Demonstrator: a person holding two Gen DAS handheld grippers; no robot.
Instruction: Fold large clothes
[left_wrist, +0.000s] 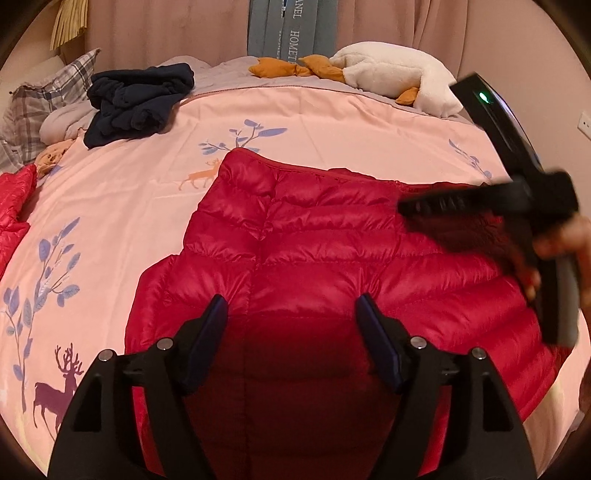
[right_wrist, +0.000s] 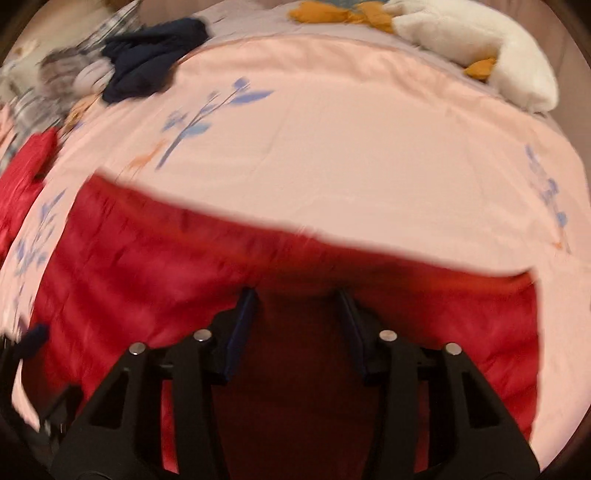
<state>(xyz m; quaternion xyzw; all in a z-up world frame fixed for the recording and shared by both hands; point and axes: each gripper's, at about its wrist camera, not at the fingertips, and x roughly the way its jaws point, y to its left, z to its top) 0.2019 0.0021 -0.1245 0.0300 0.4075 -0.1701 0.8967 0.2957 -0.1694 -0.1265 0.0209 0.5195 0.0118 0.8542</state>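
We are looking down along two hand-held tools onto a bed covered by a pink quilt (left_wrist: 122, 206) printed with blue branches and deer. A red puffer jacket (left_wrist: 314, 240) lies spread on the near half of the quilt, directly below and ahead of both tools. Its long axis runs left to right across the bed, and its straight far edge faces the pillows. In the left wrist view, the left gripper (left_wrist: 291, 306) hangs over the jacket's middle, close to a vertical seam, with its jaws standing wide apart and nothing between them; it has let go of everything. In the same view the right gripper (left_wrist: 402, 207) reaches in from the right side, held in a person's hand (left_wrist: 565, 240), and hovers over the jacket's far right part; it is smeared by motion there. In the right wrist view, which is also blurred, the right gripper (right_wrist: 297, 295) has its jaws partly apart over the red jacket (right_wrist: 147, 266), with no cloth visibly pinched, so we read it as released too. We judge that the next move depends on each tool taking its own end: the left one is nearer the jacket's left side, the right one nearer its right side and far edge. At the far left of the bed sit a crumpled navy garment (left_wrist: 140, 103) and a plaid pillow (left_wrist: 40, 107). A white plush goose (left_wrist: 399, 74) lies at the far right. Another red garment (left_wrist: 14, 206) lies at the left edge.
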